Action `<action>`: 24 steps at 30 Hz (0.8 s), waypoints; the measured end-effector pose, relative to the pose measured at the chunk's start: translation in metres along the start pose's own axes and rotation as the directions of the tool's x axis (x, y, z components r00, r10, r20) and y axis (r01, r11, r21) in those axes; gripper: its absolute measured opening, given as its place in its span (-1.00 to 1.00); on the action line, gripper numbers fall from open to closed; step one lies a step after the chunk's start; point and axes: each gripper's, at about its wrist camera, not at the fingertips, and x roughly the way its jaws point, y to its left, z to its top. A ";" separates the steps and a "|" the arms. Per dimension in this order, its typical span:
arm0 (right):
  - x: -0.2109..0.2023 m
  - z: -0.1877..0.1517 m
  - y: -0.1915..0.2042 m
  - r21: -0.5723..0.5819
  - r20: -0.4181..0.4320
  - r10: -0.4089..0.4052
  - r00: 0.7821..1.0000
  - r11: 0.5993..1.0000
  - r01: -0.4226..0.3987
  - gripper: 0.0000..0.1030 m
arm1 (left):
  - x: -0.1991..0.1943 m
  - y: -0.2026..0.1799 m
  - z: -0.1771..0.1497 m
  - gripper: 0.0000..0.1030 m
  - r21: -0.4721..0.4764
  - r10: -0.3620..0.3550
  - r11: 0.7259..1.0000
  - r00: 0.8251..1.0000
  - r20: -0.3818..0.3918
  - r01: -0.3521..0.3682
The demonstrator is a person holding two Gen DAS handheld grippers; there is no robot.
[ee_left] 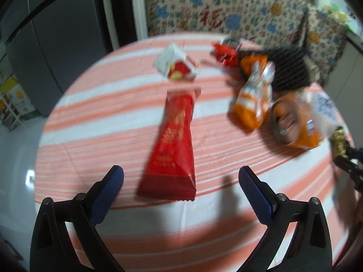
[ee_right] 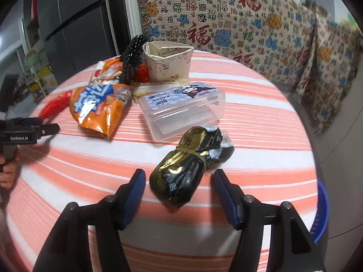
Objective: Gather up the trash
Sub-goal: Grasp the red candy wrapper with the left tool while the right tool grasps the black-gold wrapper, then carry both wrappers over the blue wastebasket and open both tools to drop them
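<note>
Orange and white stripes run across the cloth on the round surface (ee_right: 261, 122), where several pieces of trash lie scattered. In the left wrist view, the left hand-held gripper (ee_left: 180, 174) stands wide, its blue-padded fingers (ee_left: 113, 181) apart on either side of the near end of a long red wrapper (ee_left: 173, 145) that lies flat on the cloth; the pads do not touch it. Beyond that wrapper sits a small red and white carton (ee_left: 175, 63), and to the right lie an orange snack bag (ee_left: 254, 99), a roll of tape (ee_left: 287, 120) and a dark brush-like thing (ee_left: 290, 68), all blurred in this view. In the right wrist view, the right hand-held gripper (ee_right: 177, 176) is partly open, and a crumpled black and gold wrapper (ee_right: 181, 176), bound with a rubber band, lies between its fingertips; there is a gap on each side, so the pads are not pressing on it. Just behind that wrapper is a clear plastic box (ee_right: 183, 113) with a cartoon label, and farther back a folded paper cup (ee_right: 168, 63) stands upright. An orange and blue chip bag (ee_right: 97, 108) lies to the left of the box. At the left edge a person's hand (ee_right: 8, 170) holds the other tool. A blue bin rim (ee_right: 322, 210) shows past the near right edge of the surface. A patterned blanket (ee_right: 249, 22) hangs behind.
</note>
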 end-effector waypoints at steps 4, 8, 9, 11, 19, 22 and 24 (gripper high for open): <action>-0.009 0.008 -0.020 0.069 -0.030 0.074 0.997 0.995 -0.071 0.24 | -0.002 0.005 0.014 0.96 0.017 -0.031 0.999 0.999 0.027 0.030; -0.015 0.016 -0.024 0.077 -0.048 0.101 0.994 0.992 -0.097 0.24 | 0.020 -0.001 0.022 0.75 0.030 -0.016 0.999 1.000 -0.016 0.016; -0.016 0.018 -0.023 0.075 -0.054 0.106 0.993 0.992 -0.102 0.24 | 0.022 -0.001 0.021 0.68 0.027 -0.020 0.999 0.999 -0.026 0.021; -0.016 0.022 -0.018 0.072 -0.050 0.108 0.993 0.992 -0.104 0.24 | 0.026 -0.003 0.021 0.43 0.024 -0.032 0.999 0.999 -0.040 0.033; -0.011 0.031 -0.006 0.049 -0.069 0.052 0.996 0.998 -0.049 -0.59 | 0.005 0.005 0.010 -0.56 -0.018 -0.032 0.999 0.999 -0.011 0.032; -0.027 0.030 -0.013 0.052 -0.043 0.063 0.997 0.997 -0.061 -0.65 | -0.017 0.010 0.006 -0.59 -0.069 -0.045 0.997 0.999 0.029 0.047; -0.037 0.029 -0.018 0.048 -0.028 0.068 0.997 0.997 -0.067 -0.73 | -0.031 0.009 0.005 -0.59 -0.078 -0.056 0.995 0.997 0.058 0.060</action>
